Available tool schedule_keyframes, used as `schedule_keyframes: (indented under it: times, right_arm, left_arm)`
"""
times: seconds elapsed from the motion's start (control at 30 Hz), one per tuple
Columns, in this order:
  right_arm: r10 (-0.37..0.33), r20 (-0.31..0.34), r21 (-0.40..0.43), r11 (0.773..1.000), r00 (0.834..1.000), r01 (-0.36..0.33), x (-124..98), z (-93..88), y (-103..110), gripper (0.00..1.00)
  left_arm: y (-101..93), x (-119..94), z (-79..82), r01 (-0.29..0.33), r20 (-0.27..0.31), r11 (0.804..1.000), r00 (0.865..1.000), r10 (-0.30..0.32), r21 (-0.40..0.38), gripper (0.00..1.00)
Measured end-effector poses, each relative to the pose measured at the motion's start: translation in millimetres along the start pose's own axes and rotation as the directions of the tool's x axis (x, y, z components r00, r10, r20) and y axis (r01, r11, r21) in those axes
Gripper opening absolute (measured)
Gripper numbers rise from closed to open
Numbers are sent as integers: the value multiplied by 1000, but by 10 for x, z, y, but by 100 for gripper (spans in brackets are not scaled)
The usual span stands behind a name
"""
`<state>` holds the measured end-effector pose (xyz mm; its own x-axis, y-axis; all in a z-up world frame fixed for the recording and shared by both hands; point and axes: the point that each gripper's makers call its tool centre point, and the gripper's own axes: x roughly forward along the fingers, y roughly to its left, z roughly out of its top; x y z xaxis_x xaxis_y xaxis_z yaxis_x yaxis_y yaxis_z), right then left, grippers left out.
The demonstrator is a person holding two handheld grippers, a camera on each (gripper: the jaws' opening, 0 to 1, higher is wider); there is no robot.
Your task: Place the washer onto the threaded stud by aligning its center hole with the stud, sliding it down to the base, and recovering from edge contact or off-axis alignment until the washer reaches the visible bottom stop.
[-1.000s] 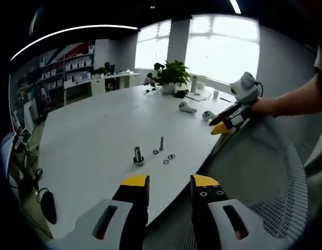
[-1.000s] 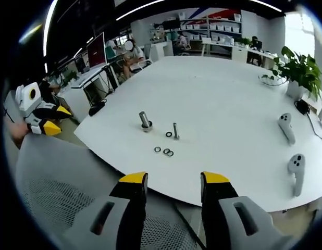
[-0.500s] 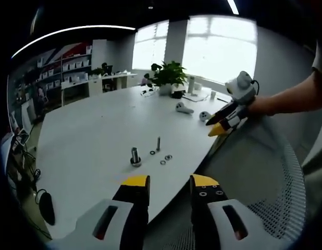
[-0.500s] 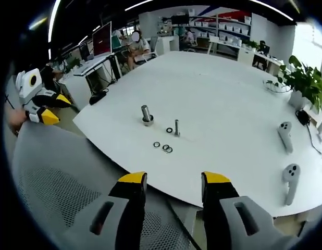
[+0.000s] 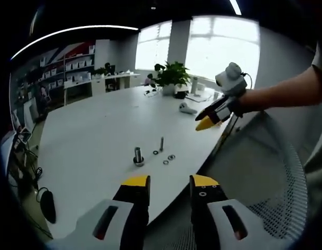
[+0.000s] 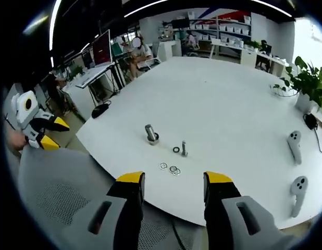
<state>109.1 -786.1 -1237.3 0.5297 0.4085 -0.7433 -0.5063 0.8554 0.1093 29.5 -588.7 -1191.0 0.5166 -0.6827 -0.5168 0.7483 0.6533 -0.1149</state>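
Note:
On the white table [image 5: 88,135] stand a thick threaded stud [image 5: 138,156] on a wide base and a thin stud [image 5: 161,143]. Three washers lie flat beside them: one [image 5: 155,152] by the thin stud, two others [image 5: 165,162] [image 5: 172,157] nearer the edge. The right gripper view has the thick stud [image 6: 150,134], thin stud [image 6: 184,148] and washers [image 6: 176,150] [image 6: 163,166] [image 6: 174,170]. My left gripper [image 5: 169,182] is open, short of the table edge. My right gripper [image 6: 174,179] is open and holds nothing, seen over the table edge [image 5: 205,124]. The left gripper [image 6: 54,134] appears at the far left.
A grey mesh chair [image 5: 265,172] sits between the grippers and the table edge [image 6: 62,192]. Two white hand controllers [image 6: 295,143] [image 6: 298,187] lie at the right. A potted plant [image 5: 171,75] stands at the far end, with desks and shelves [image 6: 213,31] beyond.
My right gripper has moved forward toward the table, so the studs and washers lie closer to its jaws. The left gripper has barely moved. Nothing on the table has shifted.

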Motion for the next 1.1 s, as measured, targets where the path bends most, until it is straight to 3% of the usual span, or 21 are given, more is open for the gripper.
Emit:
schedule_keyframes:
  times: [0.23,0.33,0.47,0.57,0.67,0.8,1.1]
  right_arm:
    - [31,-90,-28,999,995,-34,287,-95,54,42]
    - [20,-149,-110,993,989,-37,398,-183,74,41]
    - [33,-188,-159,985,982,-64,588,-253,151,39]
    - [39,-231,-218,972,972,-90,701,-321,193,35]
    - [38,-258,-313,942,965,-121,832,-334,235,32]
    - [43,-303,-362,919,952,-157,1000,-344,276,27]
    - [50,-362,-384,902,931,-198,1222,-388,291,27]
  left_arm:
    - [11,0,-5,-4,-2,1000,1000,4,-1,28]
    - [30,-2,-6,-12,0,1000,1000,12,-7,28]
    - [42,-3,-12,-19,-2,1000,1000,19,-10,28]
    - [50,-3,-16,-24,-5,1000,1000,23,-7,27]
    - [56,-2,-25,-26,-8,1000,1000,26,-13,27]
    - [70,-4,-29,-32,-8,999,999,32,-16,27]
    - [97,-4,-26,-46,-6,999,999,46,-21,27]
